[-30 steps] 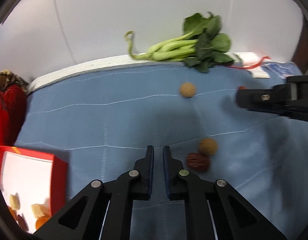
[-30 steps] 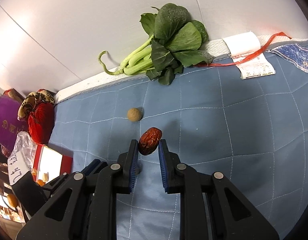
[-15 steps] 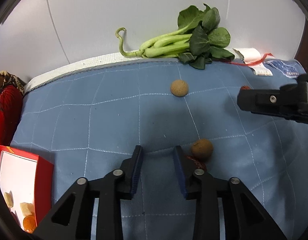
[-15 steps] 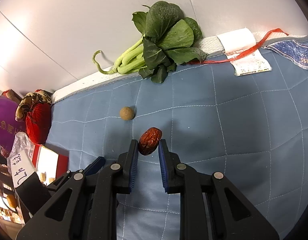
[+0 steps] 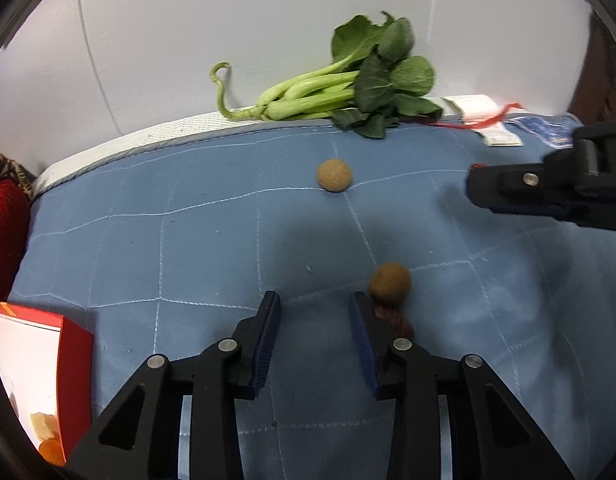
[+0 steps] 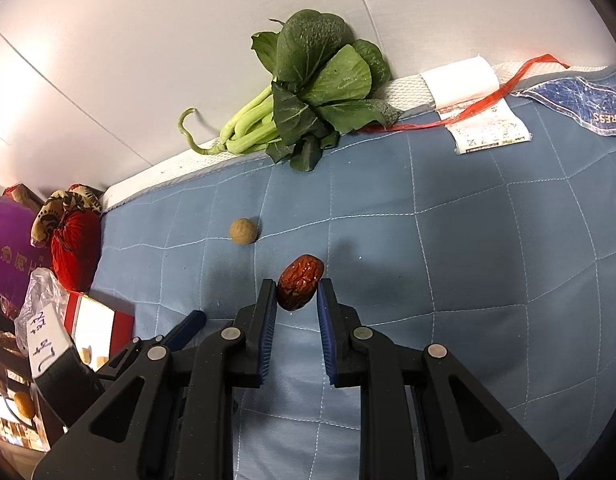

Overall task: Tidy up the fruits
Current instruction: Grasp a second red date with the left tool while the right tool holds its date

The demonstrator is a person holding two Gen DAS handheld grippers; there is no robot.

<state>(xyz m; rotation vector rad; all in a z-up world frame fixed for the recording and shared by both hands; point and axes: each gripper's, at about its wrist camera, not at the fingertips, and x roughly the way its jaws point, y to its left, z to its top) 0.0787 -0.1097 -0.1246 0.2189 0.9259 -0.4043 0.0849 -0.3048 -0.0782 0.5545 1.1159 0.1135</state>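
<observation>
Pinching a wrinkled dark-red dried date [image 6: 300, 287] between its blue-padded tips, the right gripper [image 6: 296, 293] holds it over the quilted blue mattress cover [image 6: 487, 248], lower centre of the right wrist view. Left gripper [image 5: 313, 307]: jaws have just been opening, now spread, nothing between them. Just right of its right finger lies a round tan-brown longan [image 5: 389, 283]; a second dark-red date [image 5: 395, 318] beneath it is mostly hidden by that finger. Another tan longan [image 5: 334, 175] sits upper centre. Red-sided open box [image 5: 74, 364], lower left, is cut off by the frame; pale and orange contents indistinct. Leafy green bok choy [image 5: 347, 88] lies at the mattress edge.
</observation>
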